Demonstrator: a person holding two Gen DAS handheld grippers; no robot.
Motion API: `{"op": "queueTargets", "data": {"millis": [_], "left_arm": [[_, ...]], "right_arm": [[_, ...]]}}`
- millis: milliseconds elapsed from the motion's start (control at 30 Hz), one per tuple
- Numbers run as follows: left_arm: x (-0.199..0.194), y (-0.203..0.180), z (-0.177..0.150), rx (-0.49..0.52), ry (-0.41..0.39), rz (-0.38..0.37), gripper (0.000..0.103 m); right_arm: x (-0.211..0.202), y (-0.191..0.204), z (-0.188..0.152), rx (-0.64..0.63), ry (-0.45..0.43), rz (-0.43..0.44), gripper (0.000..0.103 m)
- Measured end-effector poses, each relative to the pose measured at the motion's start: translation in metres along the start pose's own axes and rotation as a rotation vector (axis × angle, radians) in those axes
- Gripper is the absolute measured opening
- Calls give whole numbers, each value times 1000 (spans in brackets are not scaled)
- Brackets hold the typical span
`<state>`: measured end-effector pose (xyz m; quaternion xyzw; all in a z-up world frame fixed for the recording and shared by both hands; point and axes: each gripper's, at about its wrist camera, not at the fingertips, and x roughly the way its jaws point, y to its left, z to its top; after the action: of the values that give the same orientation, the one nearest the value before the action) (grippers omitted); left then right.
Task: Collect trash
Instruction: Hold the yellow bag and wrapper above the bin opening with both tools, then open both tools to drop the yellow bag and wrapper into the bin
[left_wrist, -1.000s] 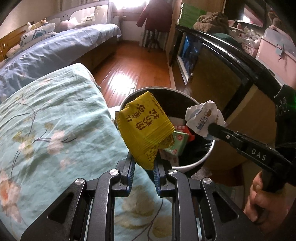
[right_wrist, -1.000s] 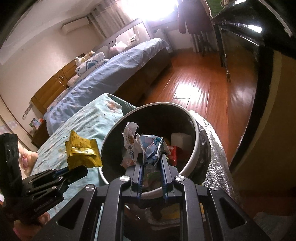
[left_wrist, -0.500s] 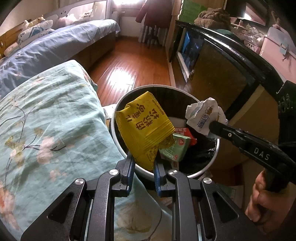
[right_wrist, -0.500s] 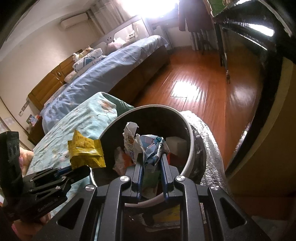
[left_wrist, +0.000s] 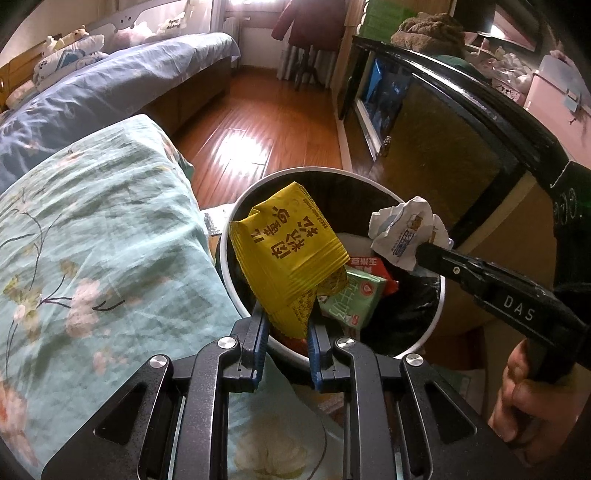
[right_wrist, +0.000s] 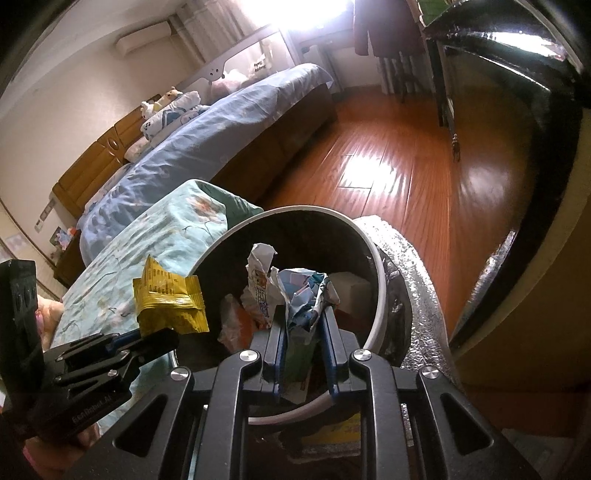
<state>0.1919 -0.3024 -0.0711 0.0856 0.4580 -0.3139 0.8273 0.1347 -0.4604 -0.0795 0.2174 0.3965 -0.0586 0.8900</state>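
Note:
A round white-rimmed trash bin (left_wrist: 439, 295) with a black liner stands on the floor beside the bed. My left gripper (left_wrist: 285, 321) is shut on a yellow snack packet (left_wrist: 288, 254) and holds it over the bin's near-left rim. My right gripper (right_wrist: 303, 317) is shut on a crumpled white and blue wrapper (right_wrist: 291, 291) above the bin (right_wrist: 380, 295). That crumpled wrapper (left_wrist: 402, 232) shows at the right of the left wrist view, hanging over the bin's far side. The yellow packet (right_wrist: 168, 302) appears at the left of the right wrist view. Inside the bin lie a green carton (left_wrist: 351, 299) and red packaging (left_wrist: 373, 267).
A bed with a floral teal cover (left_wrist: 92, 240) presses against the bin's left side. A dark glass-fronted cabinet (left_wrist: 443, 147) stands close on the right. Wooden floor (left_wrist: 266, 122) stretches beyond the bin. Silver foil material (right_wrist: 413, 280) lies beside the bin.
The left gripper with the yellow packet has moved right from over the bed cover to above the bin's rim. The right gripper holds still with its wrapper.

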Motion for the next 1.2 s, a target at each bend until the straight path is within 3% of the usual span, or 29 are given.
{"op": "queueTargets", "data": {"millis": [1200], "left_arm": [[12,-2,9,4,30,-2,18]], "right_arm": [[13,2,0,8,20,2,20]]}}
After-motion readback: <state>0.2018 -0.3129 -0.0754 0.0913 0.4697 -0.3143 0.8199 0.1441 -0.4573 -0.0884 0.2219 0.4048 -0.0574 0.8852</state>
